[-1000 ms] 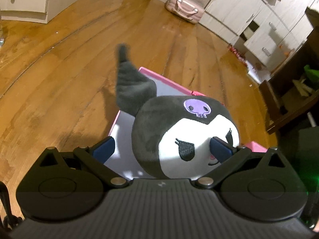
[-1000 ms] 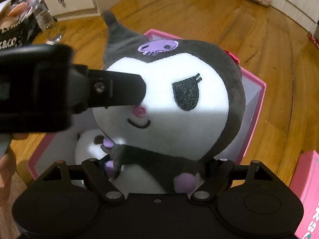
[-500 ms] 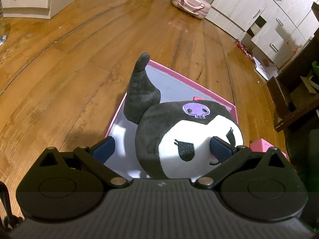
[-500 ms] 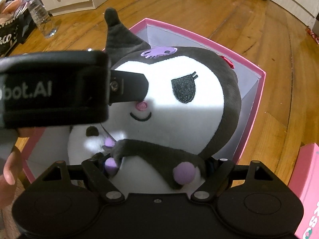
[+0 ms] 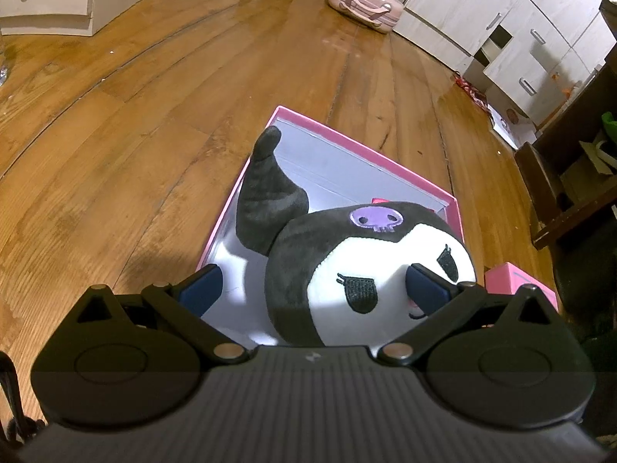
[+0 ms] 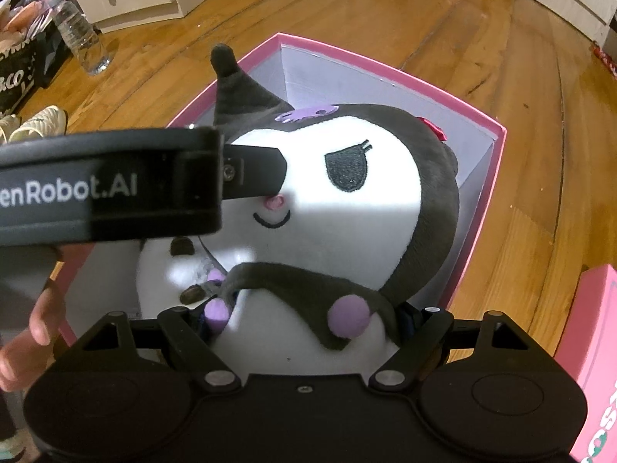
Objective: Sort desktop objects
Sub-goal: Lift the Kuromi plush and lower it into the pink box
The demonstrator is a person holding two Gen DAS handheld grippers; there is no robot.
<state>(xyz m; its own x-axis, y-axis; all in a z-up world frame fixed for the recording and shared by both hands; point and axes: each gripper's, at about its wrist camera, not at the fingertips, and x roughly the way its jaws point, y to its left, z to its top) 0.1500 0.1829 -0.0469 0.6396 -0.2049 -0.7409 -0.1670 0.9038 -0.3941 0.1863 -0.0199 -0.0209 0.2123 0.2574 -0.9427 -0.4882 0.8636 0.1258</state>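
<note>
Step in hand: seating the plush toy (image 6: 347, 208) in the pink box (image 6: 497, 131).
Right gripper (image 6: 304, 320) clamps the toy's body; left gripper (image 5: 314, 283) spread, one finger against its face. Next: release, withdraw upward.

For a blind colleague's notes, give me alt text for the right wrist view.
A black-and-white plush doll sits in an open pink box on a wooden floor, the right gripper around its body, the left gripper's finger against its face.
</note>
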